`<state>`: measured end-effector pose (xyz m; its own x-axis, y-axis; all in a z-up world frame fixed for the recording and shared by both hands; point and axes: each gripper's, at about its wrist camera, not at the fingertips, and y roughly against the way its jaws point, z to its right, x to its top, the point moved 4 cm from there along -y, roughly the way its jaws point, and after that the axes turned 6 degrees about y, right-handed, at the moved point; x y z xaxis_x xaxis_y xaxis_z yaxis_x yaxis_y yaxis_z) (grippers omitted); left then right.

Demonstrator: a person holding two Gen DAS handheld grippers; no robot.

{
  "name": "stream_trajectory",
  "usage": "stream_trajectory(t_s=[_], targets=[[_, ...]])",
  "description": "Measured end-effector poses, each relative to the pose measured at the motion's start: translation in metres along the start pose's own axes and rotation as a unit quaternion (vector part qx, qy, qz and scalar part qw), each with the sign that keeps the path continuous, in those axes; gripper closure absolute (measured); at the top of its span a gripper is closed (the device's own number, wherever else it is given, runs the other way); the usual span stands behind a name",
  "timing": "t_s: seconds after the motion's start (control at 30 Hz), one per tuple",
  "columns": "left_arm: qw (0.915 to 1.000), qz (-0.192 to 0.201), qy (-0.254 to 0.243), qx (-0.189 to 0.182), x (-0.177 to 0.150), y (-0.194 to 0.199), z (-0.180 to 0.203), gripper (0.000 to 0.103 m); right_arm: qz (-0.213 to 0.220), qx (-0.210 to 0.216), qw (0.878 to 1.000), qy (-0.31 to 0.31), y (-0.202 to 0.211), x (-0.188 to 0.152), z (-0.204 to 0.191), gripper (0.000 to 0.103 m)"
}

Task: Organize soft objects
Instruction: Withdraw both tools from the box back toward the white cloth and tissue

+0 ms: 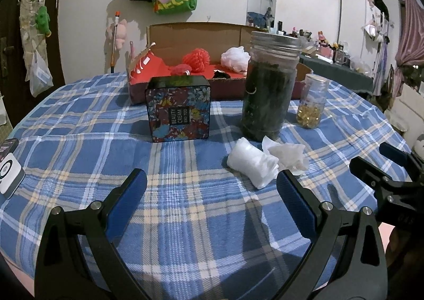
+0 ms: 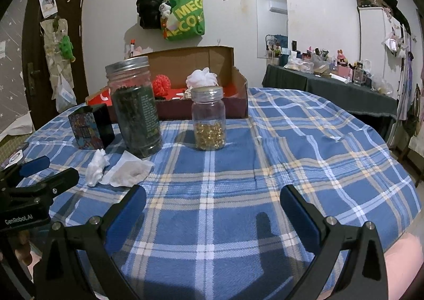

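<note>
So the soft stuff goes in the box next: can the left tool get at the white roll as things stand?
Probably yes. The left tool is open, and the white roll lies just ahead on bare cloth, with only a tissue touching its far side.

The floral tin [image 1: 178,109] on the desk carries a black label reading "BEAUTY CREAM", with a third line too small to read. The green tote bag [image 2: 186,18] hanging on the wall shows the partial white letters "MEG" above "ECO". The left gripper [image 2: 39,175], seen in the right wrist view, is marked "GenRobot.AI" on its body.
</note>
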<state>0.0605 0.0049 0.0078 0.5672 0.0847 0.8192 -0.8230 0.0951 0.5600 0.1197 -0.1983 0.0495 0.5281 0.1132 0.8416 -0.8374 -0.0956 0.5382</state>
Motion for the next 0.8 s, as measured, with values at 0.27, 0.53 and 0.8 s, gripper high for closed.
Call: stream_trajectory(t_s=[0.27,0.53,0.8], targets=[[0.9993,-0.027,-0.018,-0.020,0.010,-0.007,0.002,0.003,-0.013,0.026,1.000,0.008,-0.007,0.010,-0.002,0.000],[0.9946,-0.073,-0.042,-0.062,0.018,-0.020,0.010,0.003,-0.051,0.114,0.992,0.033,-0.028,0.028,-0.014,0.000],[0.9917,-0.096,-0.069,-0.051,0.029,-0.039,0.019,0.003,-0.078,0.135,0.986,0.057,-0.045,0.042,-0.017,0.000]])
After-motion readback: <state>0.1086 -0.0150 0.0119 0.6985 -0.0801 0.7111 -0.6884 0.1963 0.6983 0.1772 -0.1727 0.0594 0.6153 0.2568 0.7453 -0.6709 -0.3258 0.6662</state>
